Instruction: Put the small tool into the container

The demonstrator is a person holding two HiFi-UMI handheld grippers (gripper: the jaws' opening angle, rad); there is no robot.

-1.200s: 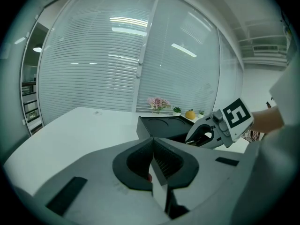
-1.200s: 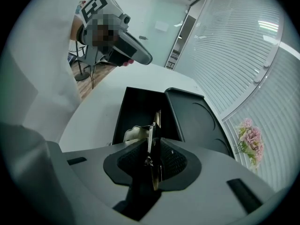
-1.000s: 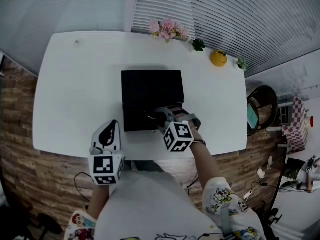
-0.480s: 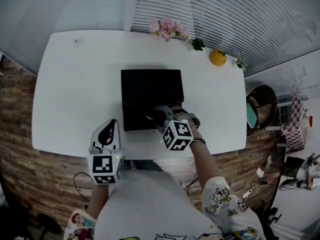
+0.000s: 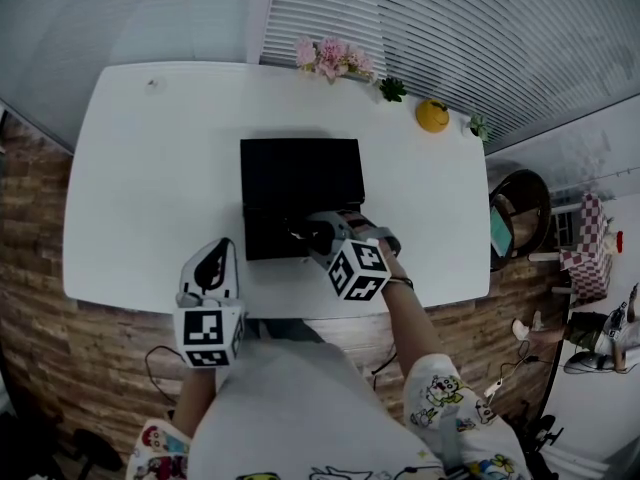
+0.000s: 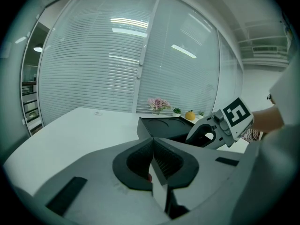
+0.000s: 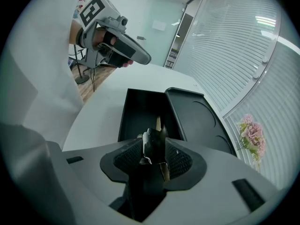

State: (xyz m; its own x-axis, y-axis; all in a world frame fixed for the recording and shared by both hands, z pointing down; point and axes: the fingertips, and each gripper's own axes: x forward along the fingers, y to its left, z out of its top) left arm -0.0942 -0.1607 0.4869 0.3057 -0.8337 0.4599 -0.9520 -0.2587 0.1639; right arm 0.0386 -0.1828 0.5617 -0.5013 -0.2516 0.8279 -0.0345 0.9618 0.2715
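An open black container sits mid-table, with its lid (image 5: 300, 173) folded back and its tray (image 5: 262, 236) nearer me. My right gripper (image 5: 306, 234) points down into the tray. In the right gripper view a small dark tool with a metal clip (image 7: 152, 146) stands between the pads (image 7: 180, 161) over the tray (image 7: 140, 109). These jaws have just been opening and I see no firm pinch on the tool. My left gripper (image 5: 220, 256) rests at the table's front edge, left of the tray. Its jaws (image 6: 153, 161) are shut with nothing in them.
Along the far edge of the white table (image 5: 150, 168) stand pink flowers (image 5: 335, 56), a small green plant (image 5: 392, 89) and a yellow object (image 5: 432, 116). A dark chair (image 5: 520, 208) is off the right end. The person's sleeve (image 5: 440, 398) is below the front edge.
Both grippers stay where they were. Only the head view has shifted slightly.
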